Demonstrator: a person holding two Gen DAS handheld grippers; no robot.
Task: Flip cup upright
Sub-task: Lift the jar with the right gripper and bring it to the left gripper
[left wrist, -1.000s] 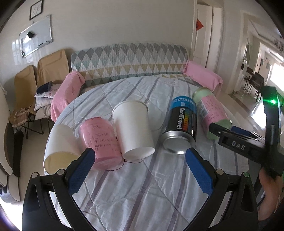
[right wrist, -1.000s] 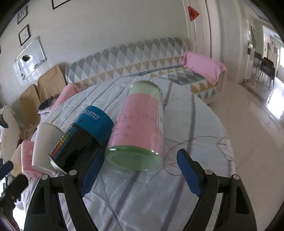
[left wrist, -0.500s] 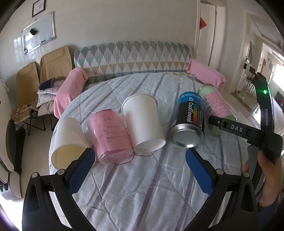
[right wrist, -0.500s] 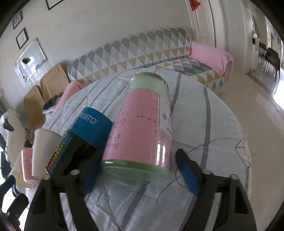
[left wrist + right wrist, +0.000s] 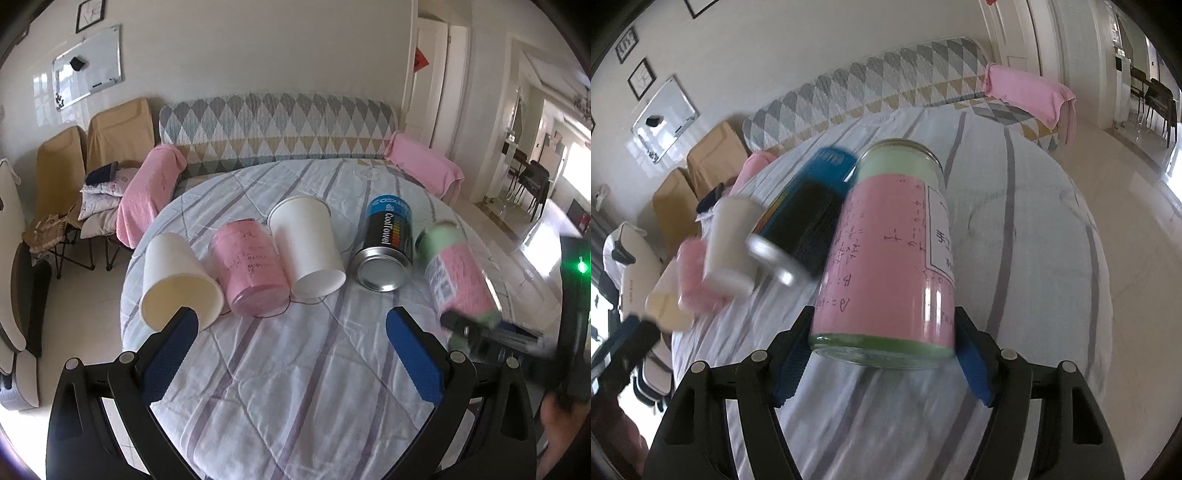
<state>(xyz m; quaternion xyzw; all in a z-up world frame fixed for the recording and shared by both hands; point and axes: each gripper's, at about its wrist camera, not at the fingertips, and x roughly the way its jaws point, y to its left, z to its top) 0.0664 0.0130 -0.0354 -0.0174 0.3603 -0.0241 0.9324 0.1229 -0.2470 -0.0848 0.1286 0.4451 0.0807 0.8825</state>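
Five containers lie on their sides in a row on the striped table (image 5: 295, 369), seen from the left wrist camera: a cream cup (image 5: 177, 280) at the left end with its mouth toward the camera, a pink jar (image 5: 253, 273) touching it, a white cup (image 5: 306, 247) just beside that, a black can (image 5: 388, 247) with a blue top, and a green jar (image 5: 458, 273) with a pink label at the right end. The left gripper (image 5: 291, 354) hangs over the near part of the table with its jaws wide apart and nothing between them; its left blue pad (image 5: 170, 354) overlaps the cream cup's rim in the picture, though contact cannot be judged. The right gripper (image 5: 484, 332), blurred, sits at the near end of the green jar. A patterned sofa (image 5: 277, 125) stands behind the table.

From the right wrist camera, the right gripper (image 5: 882, 354) has its jaws closed on the base end of the green jar (image 5: 894, 251), a blue pad (image 5: 973, 369) pressed to each side. The jar points away from the camera, tilted, its far end raised; whether it touches the table (image 5: 1034, 229) cannot be told. Beside it to the left lie the black can (image 5: 805, 218), the white cup (image 5: 733, 247), the pink jar (image 5: 692, 277) and the cream cup (image 5: 665, 302), all blurred. The left gripper (image 5: 624, 343) shows as a dark blur at the left edge.
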